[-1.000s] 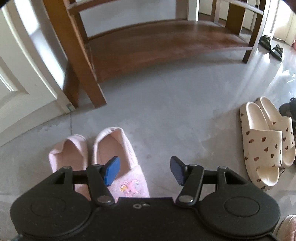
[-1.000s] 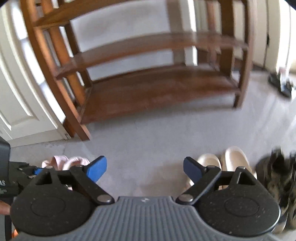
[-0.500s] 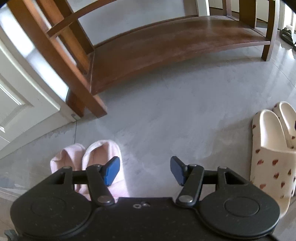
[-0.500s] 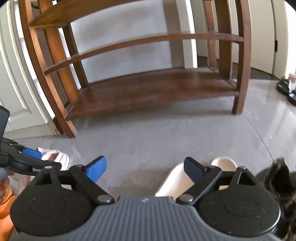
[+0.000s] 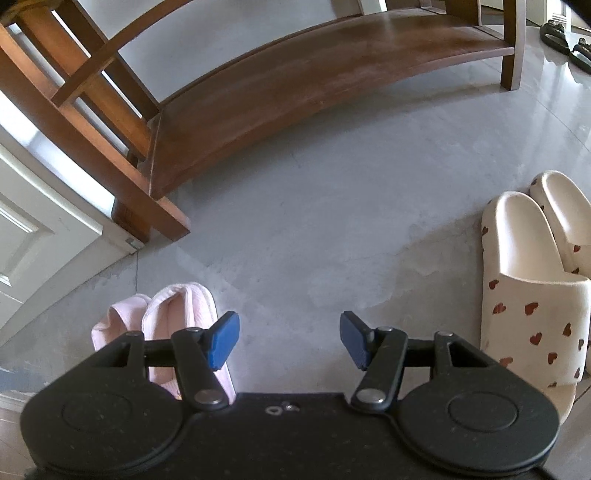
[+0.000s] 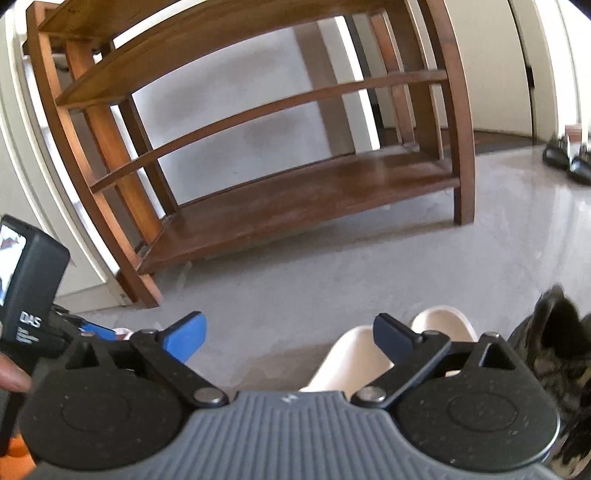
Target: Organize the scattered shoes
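- Left wrist view: the left gripper point(image 5: 289, 339) is seen with its blue pads spread wide and nothing held between them, above bare grey floor point(image 5: 314, 229)
- A pair of pink slippers point(image 5: 173, 325) is found just beside the left finger, lying side by side on the floor and partly hidden under the gripper body
- A pair of cream slides with red hearts point(image 5: 524, 280) is seen to the right, side by side, apart from the right finger
- Beyond them, the wooden shoe rack point(image 5: 295, 77) is shown with its bottom shelf bare; dark shoes point(image 5: 554, 31) are seen on the floor past its right leg
- Right wrist view: the right gripper point(image 6: 291, 338) is likewise held spread and empty, with the cream slides point(image 6: 354, 362) directly below its right finger
- A dark patterned shoe point(image 6: 554, 350) is glimpsed at the right edge, blurred
- The left gripper's body point(image 6: 29, 280) is seen at the left edge, and the rack point(image 6: 295, 199) stands ahead, its shelves bare
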Demonstrator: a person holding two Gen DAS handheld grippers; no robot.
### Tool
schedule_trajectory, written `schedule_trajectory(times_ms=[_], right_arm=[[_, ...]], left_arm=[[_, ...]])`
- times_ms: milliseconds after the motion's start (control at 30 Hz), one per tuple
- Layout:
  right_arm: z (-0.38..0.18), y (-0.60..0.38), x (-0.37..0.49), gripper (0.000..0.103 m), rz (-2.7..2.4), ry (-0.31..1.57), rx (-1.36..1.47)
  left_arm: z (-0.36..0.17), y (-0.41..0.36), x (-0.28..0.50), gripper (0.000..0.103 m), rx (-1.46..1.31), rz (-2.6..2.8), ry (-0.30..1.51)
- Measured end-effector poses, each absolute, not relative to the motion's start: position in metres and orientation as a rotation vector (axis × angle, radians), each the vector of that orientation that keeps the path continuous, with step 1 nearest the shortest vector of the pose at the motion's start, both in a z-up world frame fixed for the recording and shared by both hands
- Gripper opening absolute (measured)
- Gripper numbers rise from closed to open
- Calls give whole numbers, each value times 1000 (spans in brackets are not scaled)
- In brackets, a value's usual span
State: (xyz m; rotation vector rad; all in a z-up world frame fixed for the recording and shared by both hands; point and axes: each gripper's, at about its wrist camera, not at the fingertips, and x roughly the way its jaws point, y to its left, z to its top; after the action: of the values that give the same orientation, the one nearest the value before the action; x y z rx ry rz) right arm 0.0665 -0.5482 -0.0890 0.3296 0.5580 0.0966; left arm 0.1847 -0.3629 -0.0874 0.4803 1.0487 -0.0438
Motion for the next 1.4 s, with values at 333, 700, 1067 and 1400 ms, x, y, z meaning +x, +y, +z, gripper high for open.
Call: schedule_trajectory(times_ms=[333, 700, 1067, 1400], right_arm=[[-96, -537, 69, 100, 139, 609, 335], [-97, -530, 60, 100, 82, 579, 361], [-92, -528, 48, 102, 106, 541, 321], [-91, -532, 42, 102, 136, 575, 293]], left_arm=[[-82, -360, 180, 60, 468, -51, 1028], [-77, -361, 173, 60, 464, -61, 1003], [-72, -367, 165, 60, 483, -76, 972], [-73, -370, 163, 60, 488, -98, 960]])
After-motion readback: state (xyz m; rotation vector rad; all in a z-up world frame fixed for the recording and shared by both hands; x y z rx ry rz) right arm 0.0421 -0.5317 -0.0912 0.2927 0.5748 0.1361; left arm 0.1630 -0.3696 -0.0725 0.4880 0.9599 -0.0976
